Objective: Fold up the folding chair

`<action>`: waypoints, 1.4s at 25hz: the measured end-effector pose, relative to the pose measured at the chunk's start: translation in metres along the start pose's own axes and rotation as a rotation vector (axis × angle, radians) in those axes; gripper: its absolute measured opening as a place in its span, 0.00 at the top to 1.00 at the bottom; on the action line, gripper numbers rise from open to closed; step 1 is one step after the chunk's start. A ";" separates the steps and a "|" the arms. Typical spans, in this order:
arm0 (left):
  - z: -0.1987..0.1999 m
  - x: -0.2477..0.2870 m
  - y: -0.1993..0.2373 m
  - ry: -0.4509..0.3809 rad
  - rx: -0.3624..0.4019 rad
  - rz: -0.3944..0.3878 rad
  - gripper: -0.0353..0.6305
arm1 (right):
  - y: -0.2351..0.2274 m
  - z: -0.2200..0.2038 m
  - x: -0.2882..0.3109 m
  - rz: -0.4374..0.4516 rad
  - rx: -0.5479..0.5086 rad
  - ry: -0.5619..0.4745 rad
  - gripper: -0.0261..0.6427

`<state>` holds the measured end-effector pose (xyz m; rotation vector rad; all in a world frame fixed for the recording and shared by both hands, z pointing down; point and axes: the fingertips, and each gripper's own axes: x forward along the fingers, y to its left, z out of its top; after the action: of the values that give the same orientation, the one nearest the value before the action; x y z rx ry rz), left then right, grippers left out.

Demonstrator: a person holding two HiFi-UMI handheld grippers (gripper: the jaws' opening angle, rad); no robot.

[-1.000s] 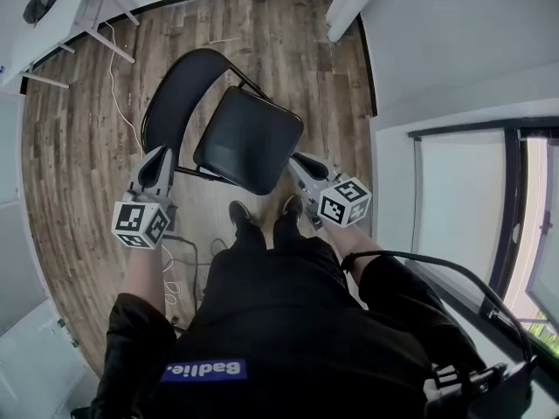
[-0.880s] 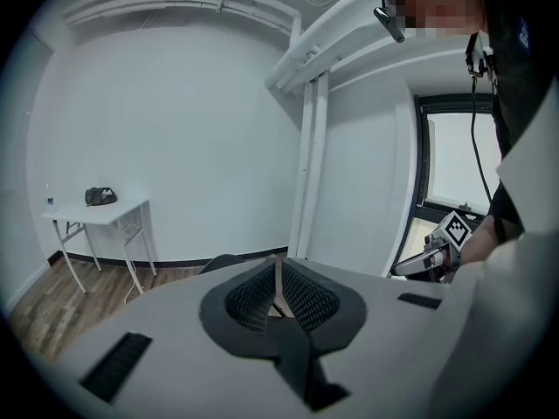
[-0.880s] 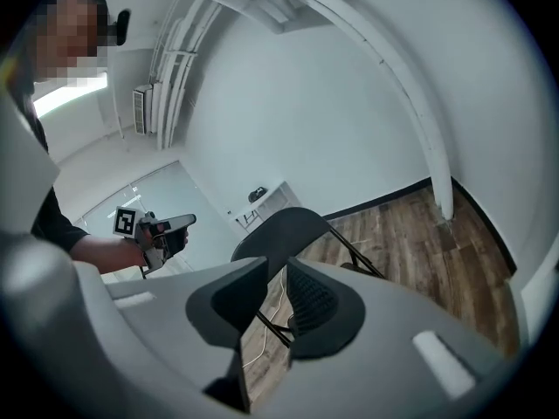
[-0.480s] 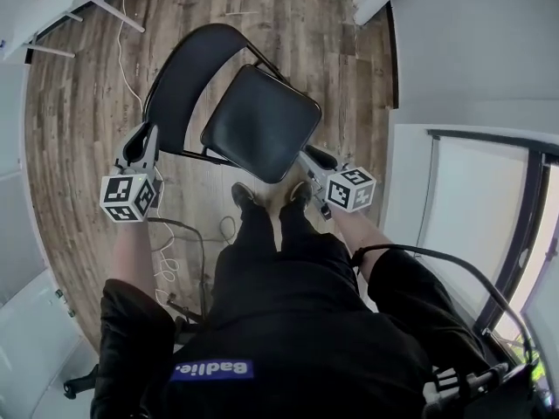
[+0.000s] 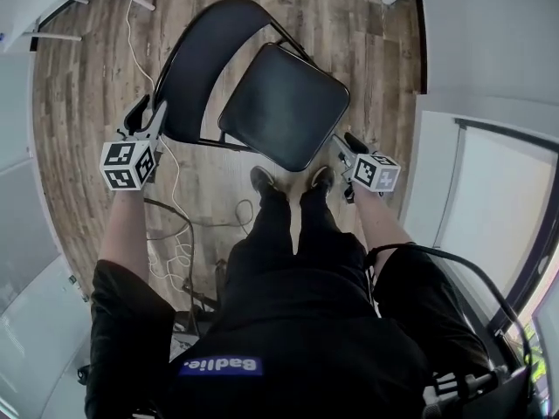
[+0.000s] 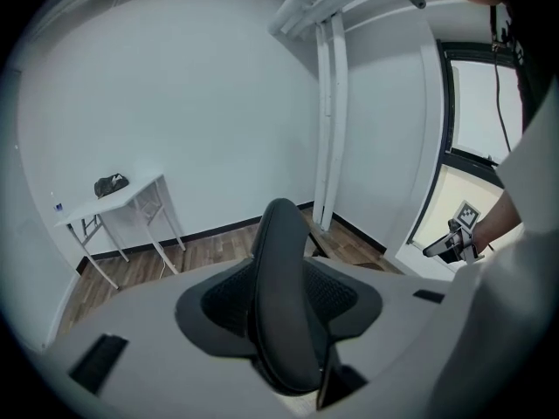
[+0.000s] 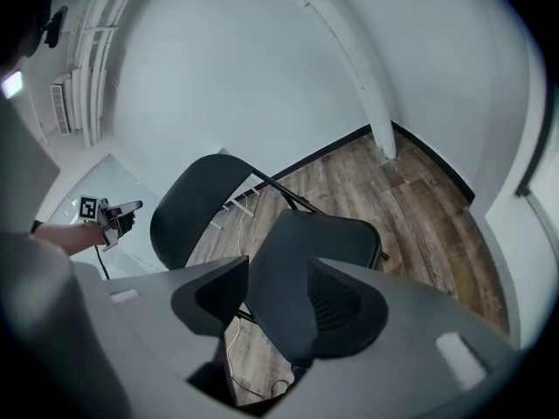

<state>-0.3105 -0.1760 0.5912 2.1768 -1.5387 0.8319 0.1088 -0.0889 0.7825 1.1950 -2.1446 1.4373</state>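
Observation:
A black folding chair stands unfolded on the wood floor, its curved backrest [image 5: 203, 58] at the left and its padded seat [image 5: 284, 105] at the right. My left gripper [image 5: 142, 116] is at the backrest's outer edge. In the left gripper view the backrest [image 6: 278, 260] runs edge-on between the opening jaws of the left gripper [image 6: 281, 302]. My right gripper [image 5: 347, 145] is at the seat's near right corner. In the right gripper view the jaws of the right gripper [image 7: 279, 299] are opening with the corner of the seat [image 7: 325, 238] between them; the pads do not press on it.
The person's shoes [image 5: 262, 180] stand just in front of the seat. A white cable [image 5: 177, 201] trails over the floor at the left. A white folding table [image 6: 118, 201] stands by the far wall, a white pillar [image 6: 327, 138] beyond the chair. A window wall runs along the right.
Both grippers have come down and closer to the chair: the left one now at the backrest's edge, the right one at the seat's corner. The chair itself stands as before.

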 end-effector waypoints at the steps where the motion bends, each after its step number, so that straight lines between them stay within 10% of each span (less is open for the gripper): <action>1: -0.005 0.005 0.004 0.012 0.005 0.000 0.70 | -0.006 -0.004 0.004 -0.011 0.019 0.002 0.68; 19: -0.054 0.069 0.029 0.086 -0.013 -0.132 0.62 | -0.117 -0.099 0.108 -0.082 0.308 0.091 0.35; 35: -0.048 0.098 0.019 -0.027 -0.063 -0.101 0.62 | -0.180 -0.123 0.181 -0.004 0.392 0.092 0.31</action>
<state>-0.3179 -0.2259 0.6895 2.2080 -1.4349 0.7155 0.1120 -0.0952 1.0659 1.2257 -1.8507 1.9330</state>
